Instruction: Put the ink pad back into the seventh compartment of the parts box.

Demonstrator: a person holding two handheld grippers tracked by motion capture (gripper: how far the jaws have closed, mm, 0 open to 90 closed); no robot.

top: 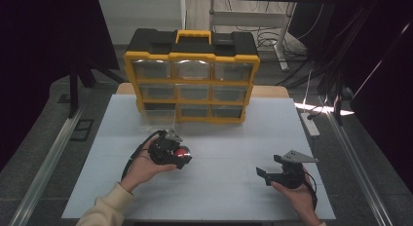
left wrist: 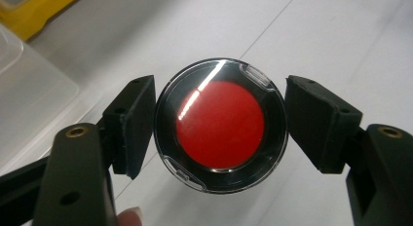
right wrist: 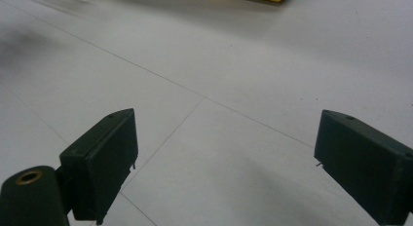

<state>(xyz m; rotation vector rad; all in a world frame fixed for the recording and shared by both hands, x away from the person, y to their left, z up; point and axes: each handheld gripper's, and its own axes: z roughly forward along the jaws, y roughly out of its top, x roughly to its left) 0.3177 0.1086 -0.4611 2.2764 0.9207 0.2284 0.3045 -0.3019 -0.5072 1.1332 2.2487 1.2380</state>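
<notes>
A round clear case with a red disc inside [left wrist: 220,124] sits between the two black pads of my left gripper [left wrist: 220,128], which is shut on it. From above, the same red round case [top: 182,154] shows at the tip of the left gripper [top: 176,155], held over the white table left of the middle. My right gripper [top: 263,175] rests near the front right of the table, held by a hand. Its jaws stand wide apart in the right gripper view [right wrist: 224,162] with only bare table between them.
A yellow and black organiser [top: 192,82] with clear drawers stands at the back of the white table [top: 229,138]. A clear drawer [left wrist: 29,89] pulled out of it lies close to the left gripper. A white power strip [top: 310,123] lies at the right edge.
</notes>
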